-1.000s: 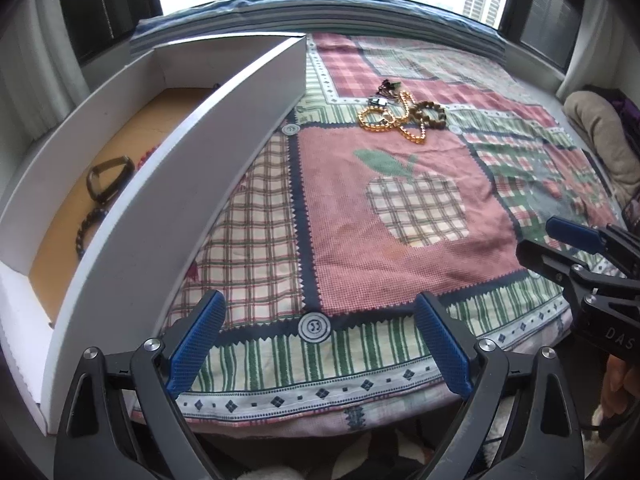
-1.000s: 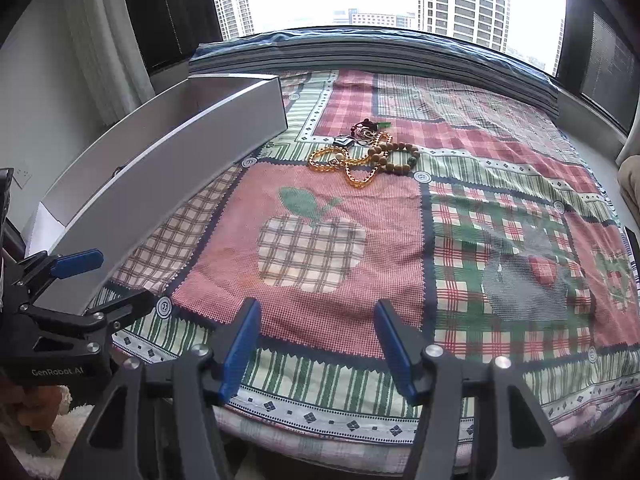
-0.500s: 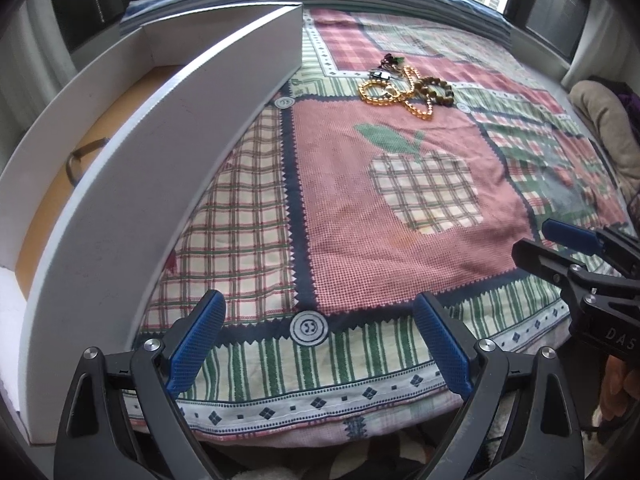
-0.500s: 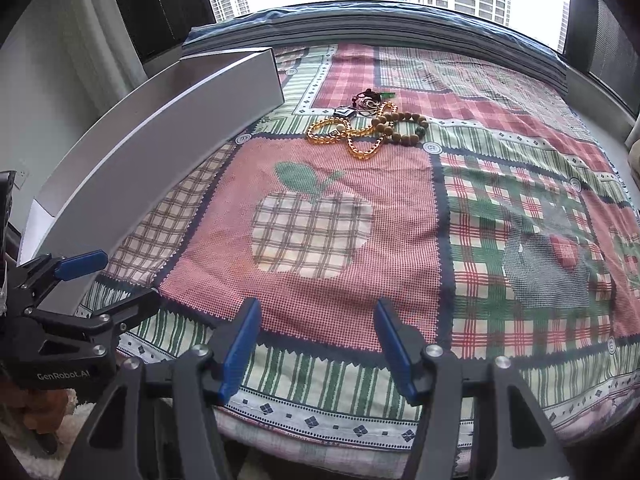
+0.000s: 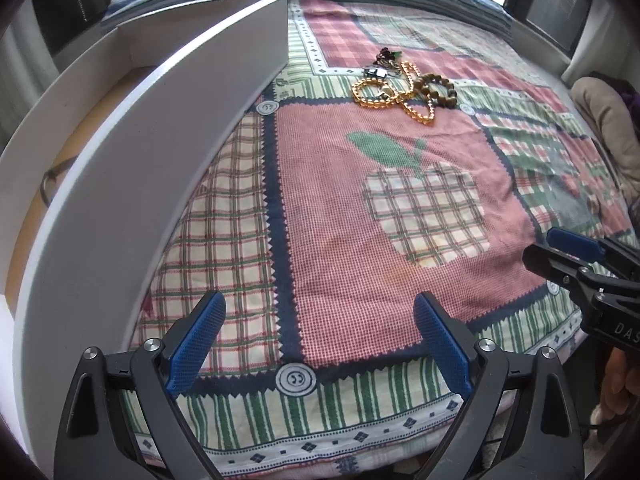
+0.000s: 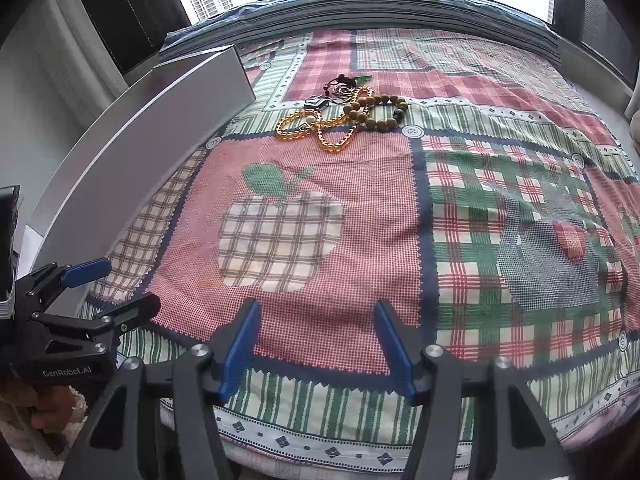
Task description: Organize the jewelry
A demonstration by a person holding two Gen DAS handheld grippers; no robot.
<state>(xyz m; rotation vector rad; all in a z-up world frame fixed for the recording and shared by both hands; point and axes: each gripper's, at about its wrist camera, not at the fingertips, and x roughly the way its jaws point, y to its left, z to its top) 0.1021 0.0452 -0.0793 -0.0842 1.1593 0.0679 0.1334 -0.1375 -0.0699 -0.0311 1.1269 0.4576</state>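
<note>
Both grippers, left (image 5: 316, 338) and right (image 6: 316, 344), had dipped lower toward the patchwork quilt (image 5: 400, 240), jaws spread and empty, the tangle of amber and brown bead bracelets (image 6: 340, 120) far ahead, the long white box (image 5: 140, 152) left, nothing yet sorted.

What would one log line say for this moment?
left gripper: open, empty | right gripper: open, empty | jewelry pile: on quilt, untouched | white box: left

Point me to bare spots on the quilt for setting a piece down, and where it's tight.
Free: the apple patch between the white box and the green plaid block, and the striped border just ahead of both open grippers, left gripper and right gripper. Crowded: the jewelry pile near the box's far end.
</note>
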